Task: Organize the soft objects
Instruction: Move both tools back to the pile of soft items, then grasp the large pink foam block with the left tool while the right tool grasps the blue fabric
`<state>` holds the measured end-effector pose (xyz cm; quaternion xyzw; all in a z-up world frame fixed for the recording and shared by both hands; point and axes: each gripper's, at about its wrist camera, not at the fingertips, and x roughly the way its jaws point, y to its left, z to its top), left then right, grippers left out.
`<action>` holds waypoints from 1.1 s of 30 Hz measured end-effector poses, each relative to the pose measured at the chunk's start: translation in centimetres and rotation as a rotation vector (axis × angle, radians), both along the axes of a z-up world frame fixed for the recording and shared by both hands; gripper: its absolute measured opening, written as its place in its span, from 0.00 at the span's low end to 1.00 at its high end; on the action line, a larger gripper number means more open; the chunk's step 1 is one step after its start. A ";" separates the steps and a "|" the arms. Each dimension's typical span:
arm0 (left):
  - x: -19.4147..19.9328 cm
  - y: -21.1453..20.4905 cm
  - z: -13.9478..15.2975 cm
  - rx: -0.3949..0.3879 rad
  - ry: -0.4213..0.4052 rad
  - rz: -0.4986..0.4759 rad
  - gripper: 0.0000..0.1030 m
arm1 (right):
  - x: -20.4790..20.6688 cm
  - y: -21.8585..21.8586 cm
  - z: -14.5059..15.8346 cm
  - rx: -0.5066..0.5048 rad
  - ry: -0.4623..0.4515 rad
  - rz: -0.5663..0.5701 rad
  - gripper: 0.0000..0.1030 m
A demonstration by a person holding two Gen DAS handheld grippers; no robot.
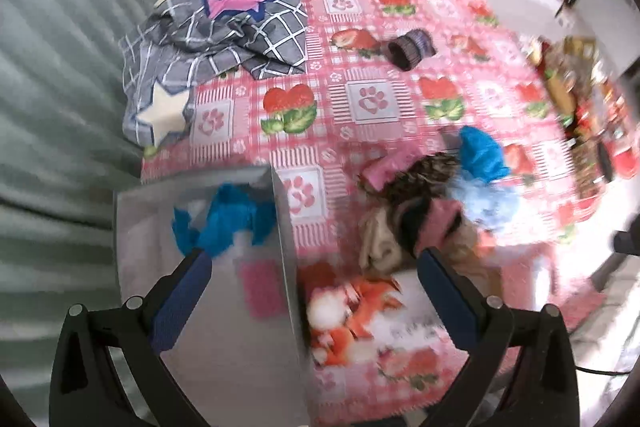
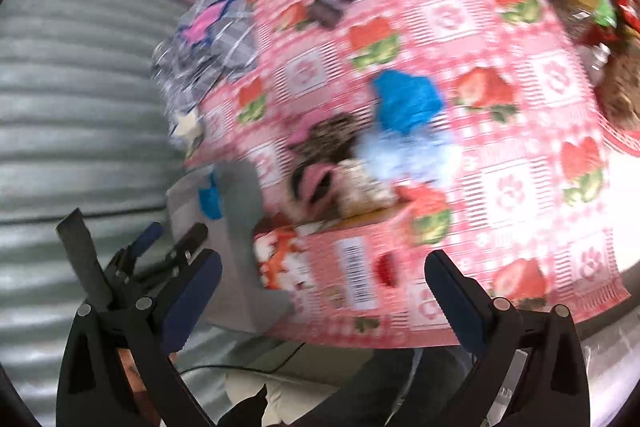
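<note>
Blue cloth in grey bin ahead of wide left gripper, right gripper wide, empty

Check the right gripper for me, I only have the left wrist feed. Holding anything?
Observer: No. Right gripper is open, nothing between its fingers.
Operator: What's in front of it?
Observer: The red printed box at the table edge; a barcode label on its side faces the camera.
Operator: And my left gripper from outside?
Observer: Left gripper is open, by the grey bin.
</note>
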<state>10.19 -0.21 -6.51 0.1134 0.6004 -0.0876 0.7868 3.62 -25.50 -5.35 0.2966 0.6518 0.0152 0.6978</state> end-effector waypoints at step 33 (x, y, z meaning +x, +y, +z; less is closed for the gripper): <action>15.1 -5.3 -13.5 0.183 0.189 0.144 1.00 | 12.8 -3.0 -17.6 -0.273 0.158 0.290 0.99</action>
